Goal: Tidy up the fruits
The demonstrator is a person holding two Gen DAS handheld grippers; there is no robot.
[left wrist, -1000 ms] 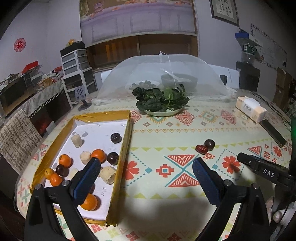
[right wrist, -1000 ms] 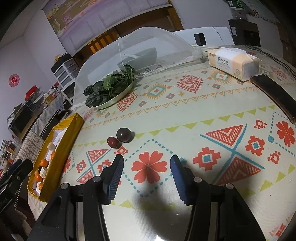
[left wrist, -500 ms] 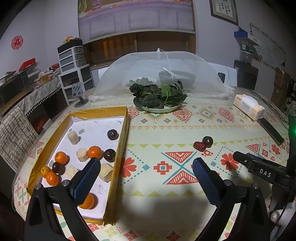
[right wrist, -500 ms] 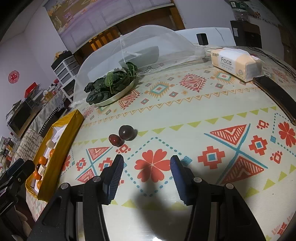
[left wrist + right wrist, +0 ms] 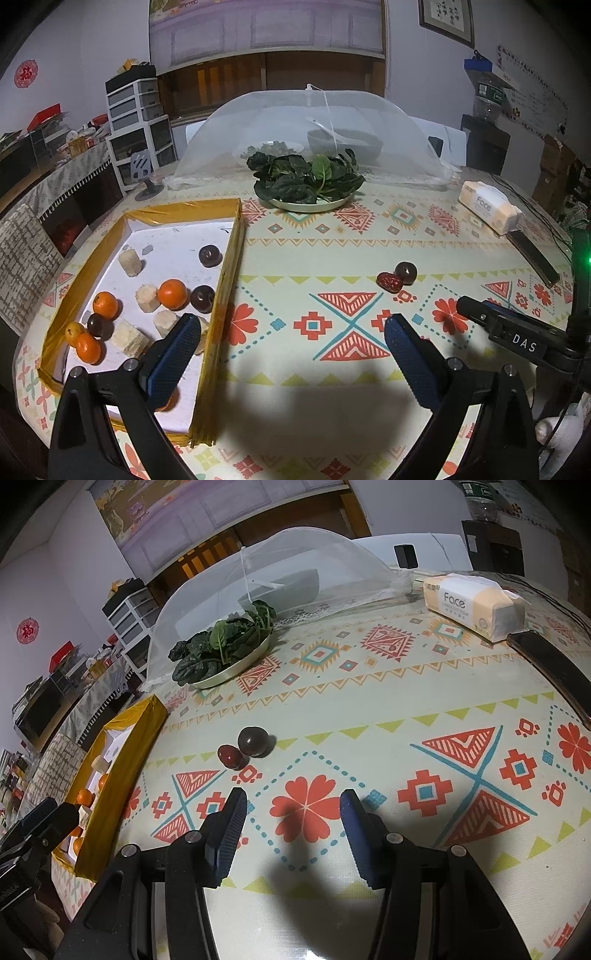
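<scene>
A dark plum (image 5: 406, 272) (image 5: 253, 741) and a red date (image 5: 389, 281) (image 5: 229, 756) lie touching on the patterned tablecloth. A yellow-rimmed white tray (image 5: 224, 280) (image 5: 122, 775) at the left holds several oranges (image 5: 172, 294), dark plums (image 5: 209, 255) and pale chunks (image 5: 130, 261). My left gripper (image 5: 291, 334) is open and empty, above the table by the tray's right wall. My right gripper (image 5: 291, 805) is open and empty, just short of the plum and date; it also shows in the left wrist view (image 5: 513, 332).
A plate of leafy greens (image 5: 308, 181) (image 5: 225, 650) stands in front of a mesh food cover (image 5: 314, 136) (image 5: 273, 576). A tissue pack (image 5: 489, 208) (image 5: 472, 605) and a dark flat object (image 5: 533, 254) (image 5: 554, 668) lie at the right.
Both grippers have drawn back and risen slightly, so the tray and the plum and date sit a little farther off. Jaws stay open.
</scene>
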